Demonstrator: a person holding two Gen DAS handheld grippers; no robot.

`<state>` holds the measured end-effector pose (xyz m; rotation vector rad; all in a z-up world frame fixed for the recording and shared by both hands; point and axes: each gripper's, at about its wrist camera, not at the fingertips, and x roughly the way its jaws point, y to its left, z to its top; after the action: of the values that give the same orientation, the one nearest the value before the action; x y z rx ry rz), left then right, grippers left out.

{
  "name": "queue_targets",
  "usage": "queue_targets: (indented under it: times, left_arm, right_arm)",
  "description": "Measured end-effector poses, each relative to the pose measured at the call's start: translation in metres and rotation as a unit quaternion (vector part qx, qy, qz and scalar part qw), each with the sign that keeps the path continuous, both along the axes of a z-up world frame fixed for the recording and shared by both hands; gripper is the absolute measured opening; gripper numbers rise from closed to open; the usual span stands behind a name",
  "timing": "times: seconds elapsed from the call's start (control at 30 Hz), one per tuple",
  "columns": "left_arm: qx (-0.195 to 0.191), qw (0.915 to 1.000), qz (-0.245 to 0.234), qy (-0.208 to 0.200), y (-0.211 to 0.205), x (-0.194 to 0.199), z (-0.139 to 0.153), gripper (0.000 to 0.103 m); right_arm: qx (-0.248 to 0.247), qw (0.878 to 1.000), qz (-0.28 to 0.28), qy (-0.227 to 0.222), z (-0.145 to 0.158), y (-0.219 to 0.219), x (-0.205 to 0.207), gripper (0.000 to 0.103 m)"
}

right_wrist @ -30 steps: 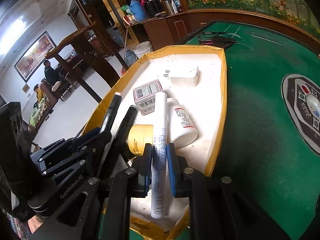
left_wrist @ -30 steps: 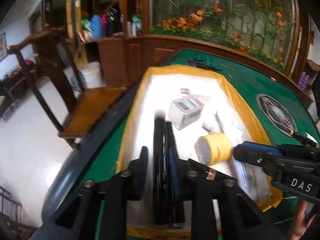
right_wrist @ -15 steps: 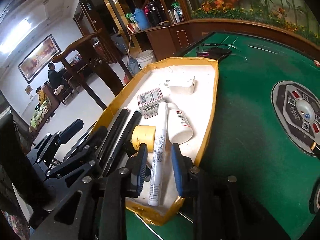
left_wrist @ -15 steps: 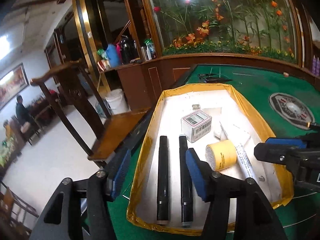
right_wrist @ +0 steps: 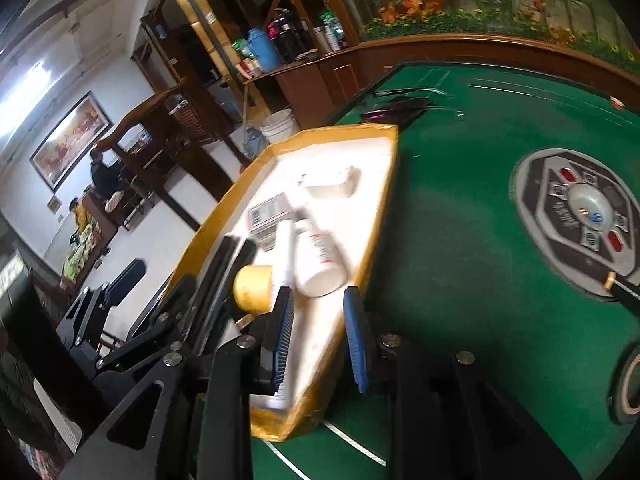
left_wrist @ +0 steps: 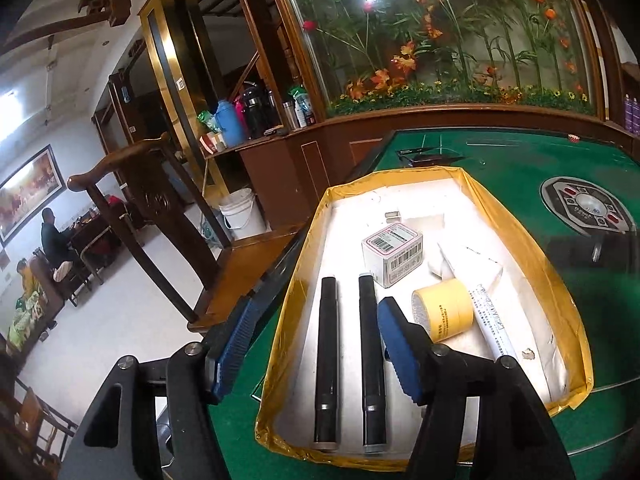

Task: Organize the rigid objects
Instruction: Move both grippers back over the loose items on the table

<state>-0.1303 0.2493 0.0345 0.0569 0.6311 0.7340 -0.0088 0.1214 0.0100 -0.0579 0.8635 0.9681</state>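
Observation:
A white tray with a yellow taped rim (left_wrist: pixel 516 236) (right_wrist: pixel 384 216) lies on the green table. In it lie two black pens side by side (left_wrist: pixel 326 364) (left_wrist: pixel 370 364), a yellow roll (left_wrist: pixel 442 314) (right_wrist: pixel 252 286), a white marker (left_wrist: pixel 494 328) (right_wrist: pixel 282 256), a white bottle (right_wrist: pixel 318 260) and a small barcoded box (left_wrist: pixel 394 254). My left gripper (left_wrist: pixel 316 352) is open and empty above the tray's near left edge. My right gripper (right_wrist: pixel 320 336) is open and empty over the tray's near right corner.
A round control panel (left_wrist: pixel 586 208) (right_wrist: pixel 576 220) is set in the table's middle. Dark glasses (left_wrist: pixel 430 156) lie behind the tray. A wooden chair (left_wrist: pixel 160 216) stands left of the table. A tape roll (right_wrist: pixel 628 384) sits at the right edge.
Both grippers opened and let go: the left released the black pens, the right released the white marker. Both pulled back and up from the tray; the right view swung rightwards.

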Motion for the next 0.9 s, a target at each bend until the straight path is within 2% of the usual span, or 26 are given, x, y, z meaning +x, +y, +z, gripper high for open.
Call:
queue_targets:
  times: [0.1,0.17,0.27,0.33,0.47,0.6,0.63,0.83,0.9]
  left_arm:
    - [0.003,1.0,0.0,-0.002,-0.001,0.0,-0.001,0.069]
    - [0.007,1.0,0.001,-0.002,-0.002,0.0,0.0,0.07]
    - [0.013,0.9999,-0.001,-0.002,-0.004,0.0,-0.001,0.072]
    - [0.015,0.9999,0.0,-0.001,-0.005,0.001,-0.001,0.073]
    - [0.012,0.9999,0.0,-0.004,-0.004,0.002,-0.001,0.074]
    - [0.011,0.9999,0.001,-0.007,-0.005,0.0,0.0,0.074]
    - [0.011,0.9999,0.002,-0.006,-0.005,0.0,-0.001,0.074]
    - [0.011,0.9999,0.001,-0.004,-0.005,0.0,0.0,0.074]
    - [0.012,0.9999,0.001,-0.005,-0.005,0.0,0.0,0.074]
  right_arm:
    - [0.011,0.999,-0.046,0.001,0.008,-0.021,0.026,0.027]
    - [0.01,0.996,-0.091,-0.009,0.012,-0.041,0.048,0.034]
    - [-0.023,0.981,-0.189,-0.035,0.012,-0.077,0.09,0.037]
    - [-0.047,0.97,-0.239,-0.021,0.005,-0.103,0.12,0.037]
    - [-0.073,0.95,-0.301,0.023,-0.015,-0.149,0.164,0.037]
    - [-0.091,0.941,-0.323,0.035,-0.025,-0.166,0.181,0.037]
    - [-0.089,0.942,-0.321,0.047,-0.029,-0.168,0.184,0.037]
    - [-0.102,0.946,-0.304,0.044,-0.027,-0.16,0.166,0.038]
    - [-0.085,0.951,-0.291,0.059,-0.024,-0.158,0.155,0.037]
